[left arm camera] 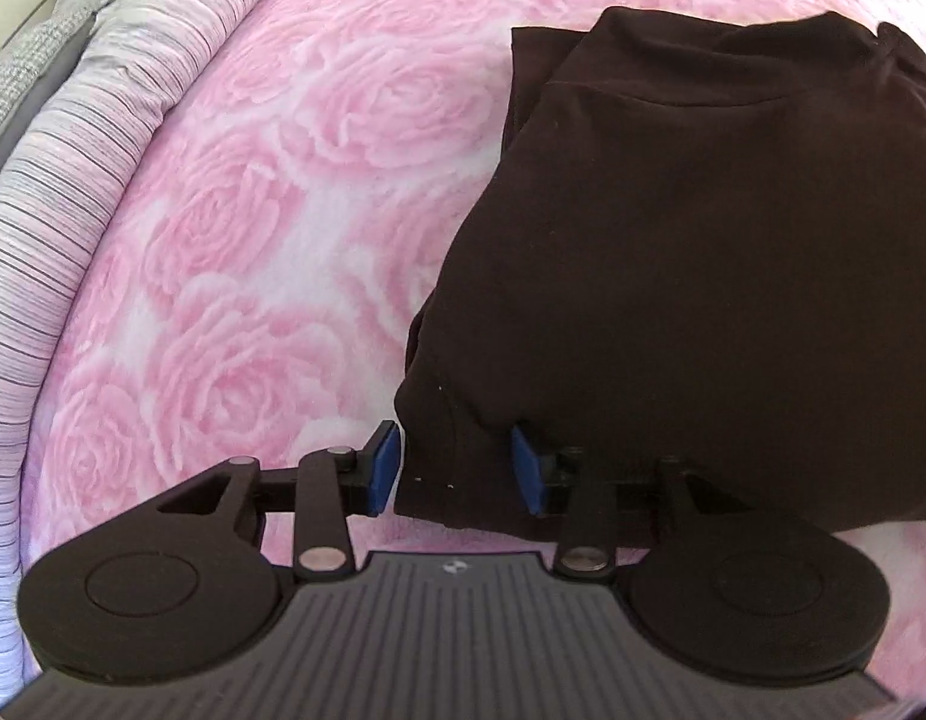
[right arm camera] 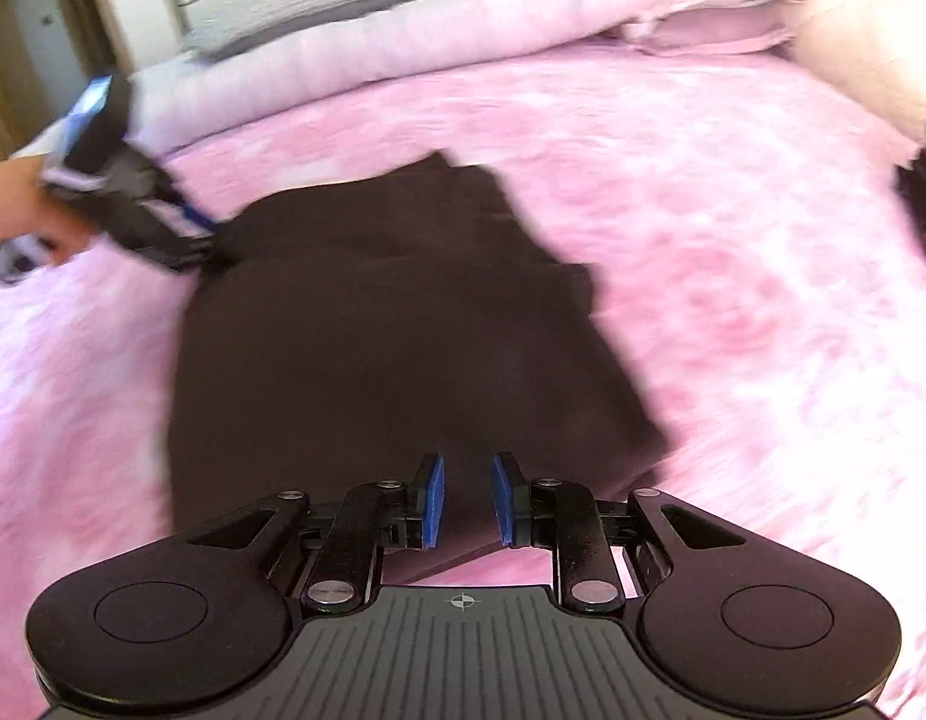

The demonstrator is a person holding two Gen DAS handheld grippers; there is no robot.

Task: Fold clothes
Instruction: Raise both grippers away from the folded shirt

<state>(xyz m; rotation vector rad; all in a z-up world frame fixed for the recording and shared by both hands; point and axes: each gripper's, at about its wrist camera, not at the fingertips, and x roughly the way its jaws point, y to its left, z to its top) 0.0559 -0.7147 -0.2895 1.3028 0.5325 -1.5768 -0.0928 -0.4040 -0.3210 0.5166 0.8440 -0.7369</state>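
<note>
Garment (right arm camera: 391, 324) first: the dark brown piece lies partly folded on the pink rose-patterned bed (left arm camera: 253, 240), and in the right wrist view its long axis runs straight away from us, from the near edge under our right hand-held gripper (right arm camera: 468, 498) toward the far corner where our left hand-held gripper (right arm camera: 193, 228) meets it. So the coming move, as we judge it, turns on that line: each of us sits at one end of the cloth, the right at the near hem, the left at the far left corner. In the left wrist view the left hand-held gripper (left arm camera: 457, 468) has its blue pads apart, with a hemmed corner of the garment lying between them, not pinched. The right one's pads are also apart, poised low over the near edge with dark cloth showing between them; the right view is smeared by motion, so we cannot say whether they touch the fabric. The left tool reaches in low from the side, held by a bare hand (right arm camera: 25, 210); the right points forward along the garment. A striped quilt (left arm camera: 73, 150) lies bunched along the bed's far side, well apart.
</note>
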